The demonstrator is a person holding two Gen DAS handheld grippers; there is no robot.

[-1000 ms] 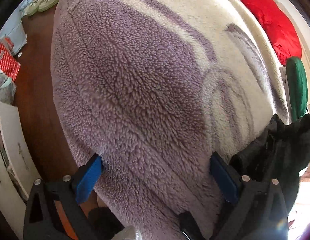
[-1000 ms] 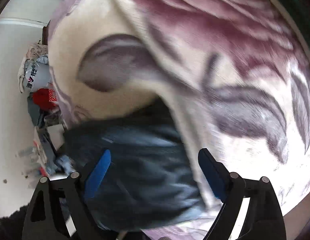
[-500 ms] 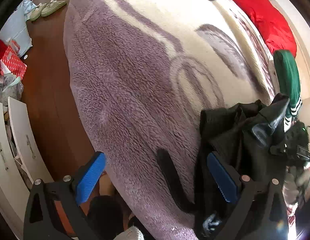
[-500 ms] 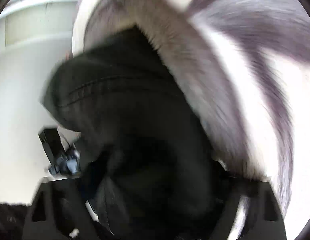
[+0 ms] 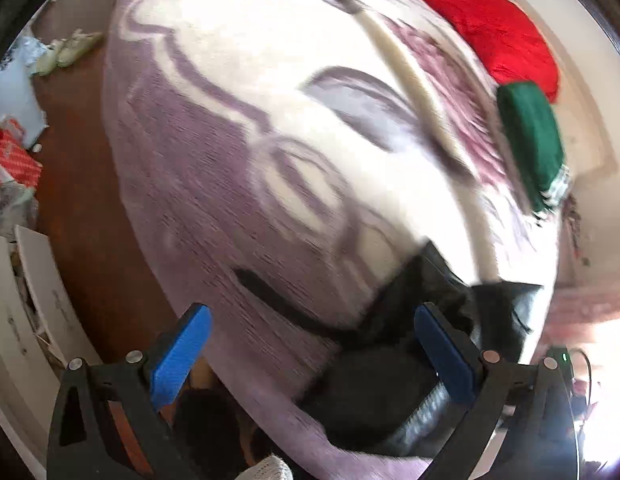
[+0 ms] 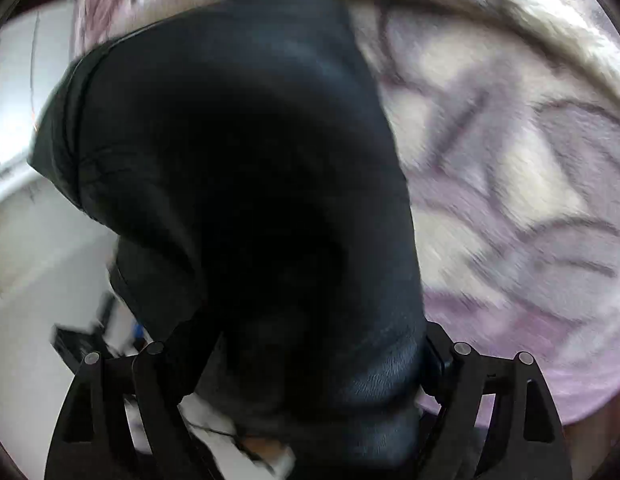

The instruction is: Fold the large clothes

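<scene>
1. A bed, covered by a fleece blanket (image 5: 238,168) in lilac and cream with dark leaf outlines, fills most of the left wrist view; brown floor (image 5: 82,184) runs down the 9 o'clock side.
2. On the floor at 10 o'clock lie pale shoes (image 5: 66,50); below them sits a red patterned bag (image 5: 18,160), and white panels (image 5: 42,292) lean at 8 o'clock.
3. At 1 o'clock on the bed rests a red cloth (image 5: 486,20), with a folded green garment (image 5: 534,140) touching its lower edge at 2 o'clock.
4. The black garment (image 5: 394,364) lies bunched at the near edge of the blanket, at 5 o'clock in the left wrist view. A narrow black strip of it trails out toward 7 o'clock across the lilac fleece.
5. The left hand-held gripper (image 5: 314,354) has its blue pads wide apart and grips nothing. Its right pad is over the black garment; its left pad hangs over the blanket's edge.
6. In the right wrist view the black garment (image 6: 246,184) fills the middle from 11 o'clock down to 6 o'clock, with the blanket (image 6: 510,184) behind it at 3 o'clock.
7. The right hand-held gripper (image 6: 306,364) has both fingers buried in the black cloth. The pads are hidden, so I cannot tell how the jaws stand.
8. Both views are blurred.
</scene>
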